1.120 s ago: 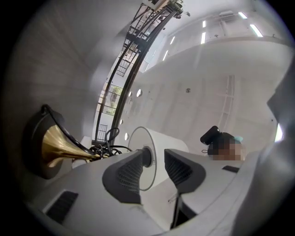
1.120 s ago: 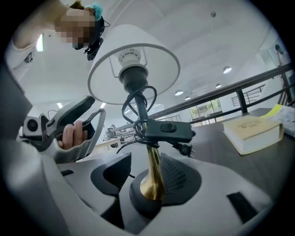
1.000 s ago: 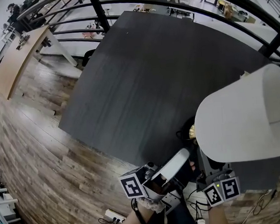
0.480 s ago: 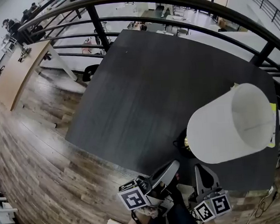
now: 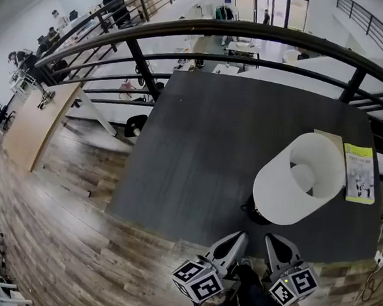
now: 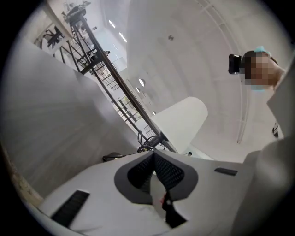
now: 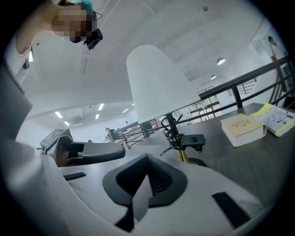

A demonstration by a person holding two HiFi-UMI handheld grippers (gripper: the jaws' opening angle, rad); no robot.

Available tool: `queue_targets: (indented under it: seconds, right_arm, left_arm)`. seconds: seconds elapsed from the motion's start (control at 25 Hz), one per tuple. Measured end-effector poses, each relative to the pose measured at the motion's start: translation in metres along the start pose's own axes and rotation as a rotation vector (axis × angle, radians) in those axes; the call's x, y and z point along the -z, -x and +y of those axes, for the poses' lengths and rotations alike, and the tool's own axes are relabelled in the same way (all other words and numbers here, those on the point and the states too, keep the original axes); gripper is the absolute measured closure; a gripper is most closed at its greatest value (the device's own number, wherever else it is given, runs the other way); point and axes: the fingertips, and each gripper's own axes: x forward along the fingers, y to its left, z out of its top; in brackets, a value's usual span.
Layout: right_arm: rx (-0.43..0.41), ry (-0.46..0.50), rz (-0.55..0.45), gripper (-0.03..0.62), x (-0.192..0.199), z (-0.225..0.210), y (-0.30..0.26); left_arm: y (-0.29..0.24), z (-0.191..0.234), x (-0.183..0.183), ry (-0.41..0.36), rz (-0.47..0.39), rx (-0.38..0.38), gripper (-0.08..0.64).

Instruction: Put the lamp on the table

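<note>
The lamp, with a white drum shade [image 5: 298,181] and a dark round base [image 5: 251,211], stands on the dark table [image 5: 197,142] near its front edge. My left gripper [image 5: 239,237] and right gripper [image 5: 270,239] hover side by side just before that edge, apart from the lamp. Both are shut with nothing between the pads. In the left gripper view the jaws [image 6: 154,155] meet and the shade [image 6: 182,122] lies ahead. In the right gripper view the closed jaws [image 7: 146,160] face the shade [image 7: 154,87], the brass stem and a coiled cord with a switch [image 7: 191,139].
A yellow-green leaflet [image 5: 358,172] and a pale book [image 7: 242,128] lie on the table right of the lamp. A black railing [image 5: 235,31] curves behind the table. Wooden floor [image 5: 58,211] spreads to the left, with a light wooden desk [image 5: 39,124] farther off.
The lamp shade has gone from large and close to small and upright on the table. Both grippers have come away from the lamp, and the left one has rolled.
</note>
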Motion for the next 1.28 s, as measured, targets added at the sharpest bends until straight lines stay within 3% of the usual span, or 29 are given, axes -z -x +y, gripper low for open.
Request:
queue_targets:
  seconds: [0.16, 0.36, 0.68, 1.28]
  right_arm:
    - [-0.019, 0.009, -0.017, 0.597, -0.019, 0.009, 0.001]
    - [-0.036, 0.002, -0.029, 0.597, -0.033, 0.012, 0.007]
    - [-0.032, 0.002, -0.030, 0.597, -0.040, 0.007, 0.017]
    - [-0.097, 0.047, -0.008, 0.597, -0.048, 0.012, 0.009]
  left_arm:
    - [0.001, -0.010, -0.003, -0.136, 0.042, -0.047, 0.545]
    - [-0.003, -0.023, -0.007, -0.196, 0.071, -0.047, 0.545]
    - [-0.005, -0.037, -0.013, -0.206, 0.069, -0.049, 0.546]
    - [-0.018, -0.046, -0.004, -0.215, 0.092, -0.055, 0.546]
